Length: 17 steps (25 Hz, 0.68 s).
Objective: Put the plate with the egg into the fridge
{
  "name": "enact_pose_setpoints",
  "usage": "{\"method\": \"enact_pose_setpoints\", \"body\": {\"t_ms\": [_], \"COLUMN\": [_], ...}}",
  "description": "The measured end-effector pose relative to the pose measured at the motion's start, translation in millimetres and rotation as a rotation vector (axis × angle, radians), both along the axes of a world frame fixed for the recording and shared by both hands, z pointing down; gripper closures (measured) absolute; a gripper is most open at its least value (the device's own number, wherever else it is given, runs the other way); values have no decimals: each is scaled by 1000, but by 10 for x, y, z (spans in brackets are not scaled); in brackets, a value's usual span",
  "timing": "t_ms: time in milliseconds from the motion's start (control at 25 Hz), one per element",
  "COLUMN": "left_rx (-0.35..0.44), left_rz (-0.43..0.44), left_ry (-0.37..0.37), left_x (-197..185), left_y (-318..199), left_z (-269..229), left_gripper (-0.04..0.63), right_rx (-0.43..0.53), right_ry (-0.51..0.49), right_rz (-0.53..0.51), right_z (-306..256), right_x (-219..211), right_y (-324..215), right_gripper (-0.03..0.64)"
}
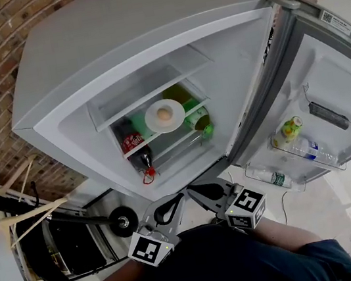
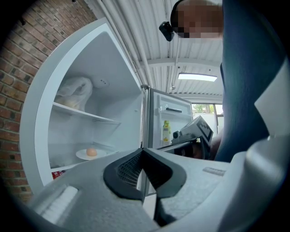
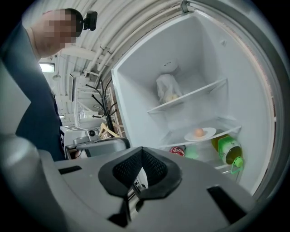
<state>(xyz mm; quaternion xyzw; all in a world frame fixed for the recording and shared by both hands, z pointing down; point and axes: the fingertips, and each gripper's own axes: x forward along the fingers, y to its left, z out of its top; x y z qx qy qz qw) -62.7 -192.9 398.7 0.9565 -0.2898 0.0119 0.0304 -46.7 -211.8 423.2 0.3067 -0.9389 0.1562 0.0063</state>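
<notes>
- Risk, near: the fridge door (image 1: 328,97) stands wide open at the right. A careless push to close it would likely rattle the door bottles (image 1: 290,129).
- Risk, far: the plate (image 1: 165,115) with the egg (image 1: 165,113) rests on a glass shelf (image 1: 131,107) inside the fridge (image 1: 113,47), near the front edge. A slam could roll the egg off.
- Pose: the left gripper (image 1: 173,203) and the right gripper (image 1: 201,195) are held low against the person's body, well apart from the fridge.
- Both claws are clenched on nothing.
</notes>
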Motion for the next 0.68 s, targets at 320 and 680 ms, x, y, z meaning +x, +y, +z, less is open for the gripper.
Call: {"method": "enact_pose_setpoints", "body": {"t_ms": [320, 680], "left_rx": [3, 6], "left_rz": [3, -5], "left_ry": [-1, 5], "left_x": [-7, -39], "left_y": [17, 45], "left_z": [-1, -33], "left_gripper": [598, 598], "right_rx": [32, 52], "right_ry": [40, 74], "right_rz": [-11, -26], "right_z": [-6, -11], "right_x": [-45, -75], "right_y": [50, 127], "right_gripper": [607, 607]}}
